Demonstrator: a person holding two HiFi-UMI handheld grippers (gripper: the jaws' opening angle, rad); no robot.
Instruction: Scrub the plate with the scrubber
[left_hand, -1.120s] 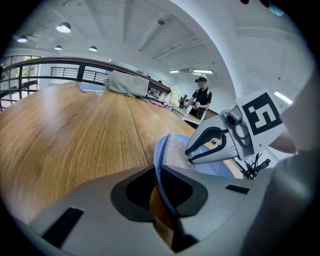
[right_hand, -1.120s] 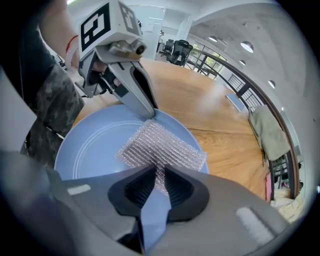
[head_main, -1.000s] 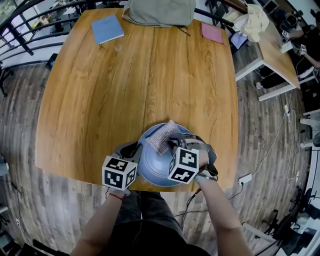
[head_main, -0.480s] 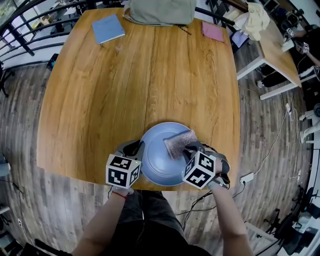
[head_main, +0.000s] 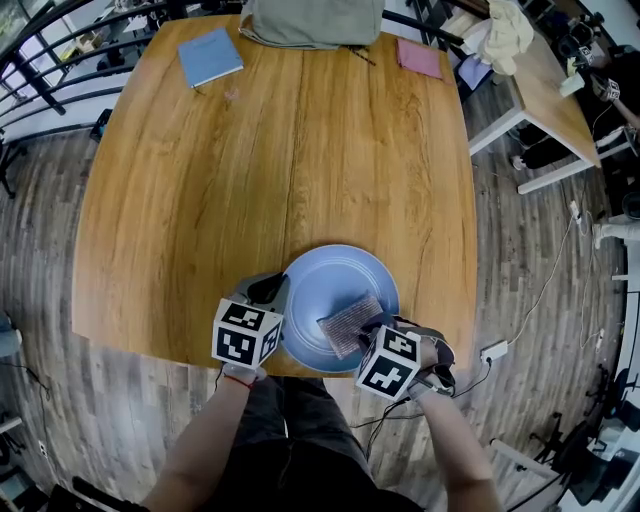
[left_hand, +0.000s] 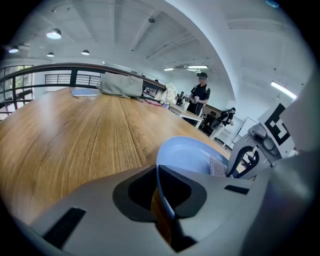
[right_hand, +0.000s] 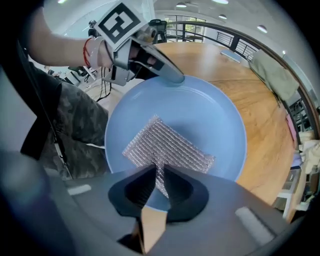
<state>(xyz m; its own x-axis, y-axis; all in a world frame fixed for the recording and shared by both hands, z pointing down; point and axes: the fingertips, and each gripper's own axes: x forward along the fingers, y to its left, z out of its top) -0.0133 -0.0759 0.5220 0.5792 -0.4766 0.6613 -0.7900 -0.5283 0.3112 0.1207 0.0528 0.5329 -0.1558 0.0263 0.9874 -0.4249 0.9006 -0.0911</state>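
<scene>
Left gripper (head_main: 271, 289) jaws have just been closing and clamp the plate (head_main: 335, 285) rim at the near edge of the table (head_main: 250, 150); right gripper (head_main: 374, 326), nearly closed, pinches the scrubber (head_main: 349, 322) by its edge on the plate, so a hard stroke could strip it loose or tip the plate.

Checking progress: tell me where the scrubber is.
Head view: the scrubber lies on the near-right part of the blue plate, pinched by the right hand-held gripper.

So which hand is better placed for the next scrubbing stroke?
Right. The right tool is shut on the scrubber, which lies flat on the plate. The left tool is occupied: its jaws have just been closing on the plate's rim, apparently steadying it.
</scene>
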